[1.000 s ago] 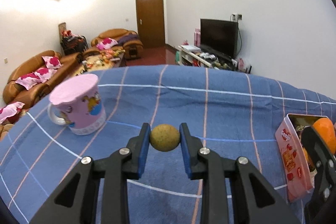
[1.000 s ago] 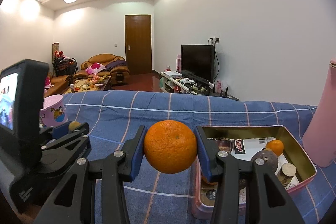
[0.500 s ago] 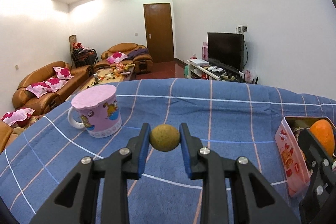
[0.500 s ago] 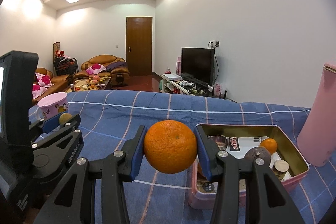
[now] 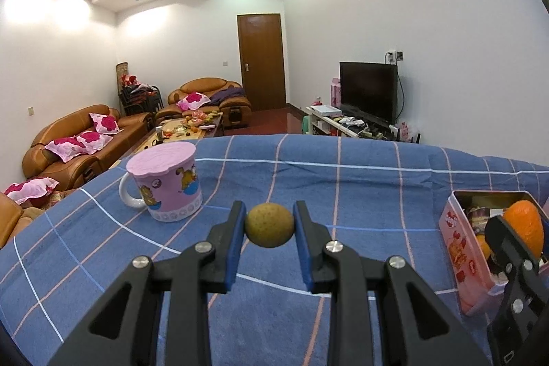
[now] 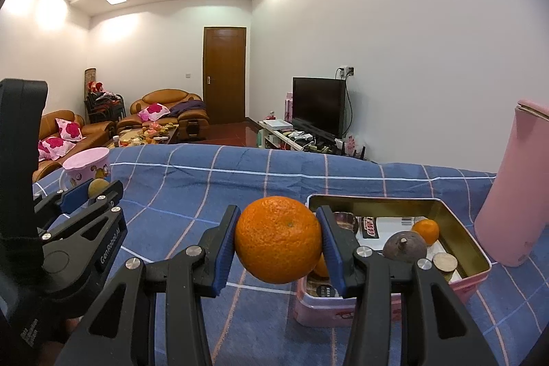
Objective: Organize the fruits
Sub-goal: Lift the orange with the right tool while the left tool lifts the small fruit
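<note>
**Orange fruit poised at the tin's near-left corner**

Orange and round, the large mandarin (image 6: 278, 239) sits clamped between the blue pads of your right hand-held gripper (image 6: 278, 240), held clear of the blue checked cloth on the desk (image 6: 212, 180). The open pink rectangular tin (image 6: 459, 230) lies just ahead and to the right of it, its long axis running away to the right; the fruit overlaps the tin's near-left corner in the right wrist view. Inside are a small orange fruit (image 6: 425, 230), a dark brownish round fruit (image 6: 405, 246) and some packets, so the freest room looks to be the left half of the tin.

Your left hand-held gripper (image 5: 269, 225) is closed on a small greenish-yellow round fruit (image 5: 269, 225), also off the cloth, with the tin well off to its right. The right hand is the nearer one, so it should go first, I judge.

Mind the tall pink cylinder (image 6: 511, 191) standing just beside the tin's far right side, and the pink lidded mug (image 5: 164, 180) to the left of your left hand-held gripper. Open cloth lies between the two.
</note>
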`<state>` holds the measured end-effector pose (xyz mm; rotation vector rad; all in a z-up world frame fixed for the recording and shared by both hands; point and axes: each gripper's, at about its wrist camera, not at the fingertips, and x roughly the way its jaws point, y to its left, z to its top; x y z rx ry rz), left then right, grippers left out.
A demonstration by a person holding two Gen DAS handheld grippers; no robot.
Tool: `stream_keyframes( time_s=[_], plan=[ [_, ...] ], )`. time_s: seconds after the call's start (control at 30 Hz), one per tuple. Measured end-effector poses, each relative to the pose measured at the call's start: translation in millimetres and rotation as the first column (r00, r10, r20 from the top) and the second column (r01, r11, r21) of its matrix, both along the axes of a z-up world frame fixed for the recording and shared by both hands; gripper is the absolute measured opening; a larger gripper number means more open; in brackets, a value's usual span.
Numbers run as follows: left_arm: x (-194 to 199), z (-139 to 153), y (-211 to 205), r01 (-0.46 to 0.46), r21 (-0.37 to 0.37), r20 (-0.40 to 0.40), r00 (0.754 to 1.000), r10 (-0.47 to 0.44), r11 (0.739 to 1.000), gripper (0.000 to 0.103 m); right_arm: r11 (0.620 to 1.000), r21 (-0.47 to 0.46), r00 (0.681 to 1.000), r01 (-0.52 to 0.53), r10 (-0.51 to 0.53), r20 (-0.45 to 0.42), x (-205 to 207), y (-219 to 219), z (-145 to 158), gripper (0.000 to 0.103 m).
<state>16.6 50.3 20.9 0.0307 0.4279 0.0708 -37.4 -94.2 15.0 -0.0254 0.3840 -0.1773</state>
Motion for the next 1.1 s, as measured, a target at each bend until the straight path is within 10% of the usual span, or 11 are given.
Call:
stream_keyframes(
  time_s=[1.1],
  plan=[
    [-31.2, 3.1, -37.6, 0.035, 0.000, 0.045, 0.998, -0.035, 0.999, 0.030, 0.998, -0.052, 0.999, 0.032, -0.032, 0.014, -32.9, -39.2, 2.8, 0.048]
  ],
)
